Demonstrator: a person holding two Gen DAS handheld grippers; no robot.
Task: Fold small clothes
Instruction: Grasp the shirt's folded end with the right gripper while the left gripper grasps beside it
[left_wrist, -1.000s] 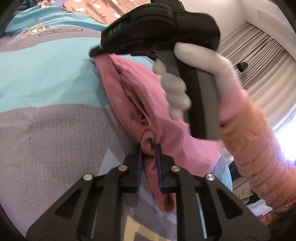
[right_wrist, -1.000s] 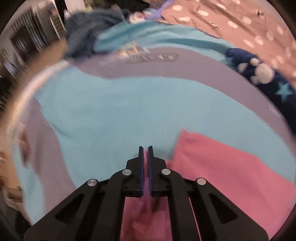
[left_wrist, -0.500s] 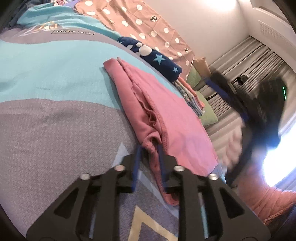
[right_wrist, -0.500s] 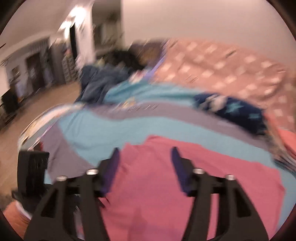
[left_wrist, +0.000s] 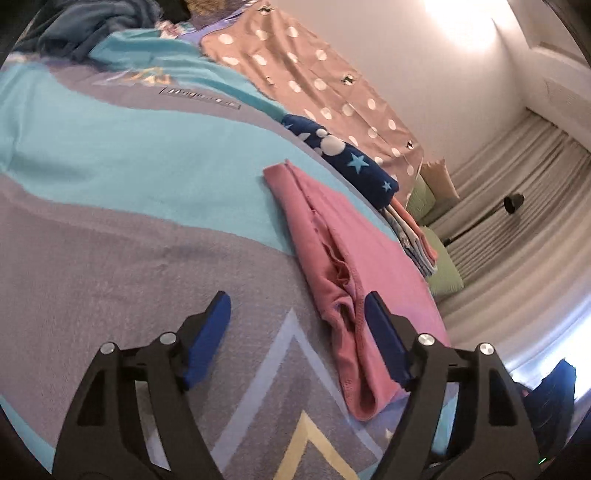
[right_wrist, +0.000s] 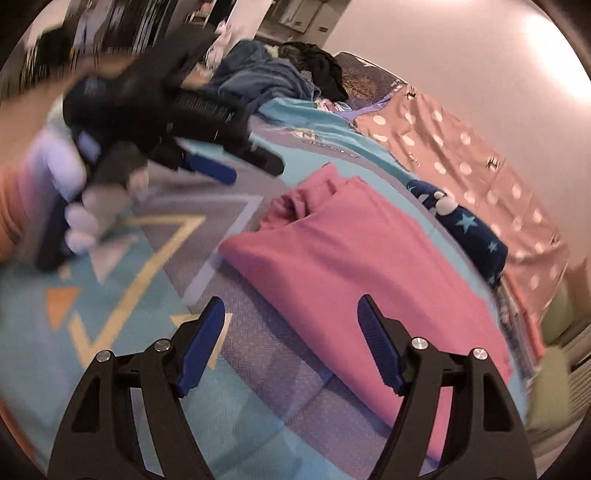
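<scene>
Both claws have just let go of the pink cloth (right_wrist: 354, 266), which lies folded on the bed cover (left_wrist: 110, 258), so the left claw (left_wrist: 297, 325) is opening wider, the right claw (right_wrist: 291, 332) stands open, and this fold looks done.

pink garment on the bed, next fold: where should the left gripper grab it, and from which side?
Probably the pink garment at its bunched near corner, just inside the left gripper, whose jaws are opening. Come in low from the near edge: the layers stack into a raised ridge there, while the rest lies flat on the bedspread.
</scene>
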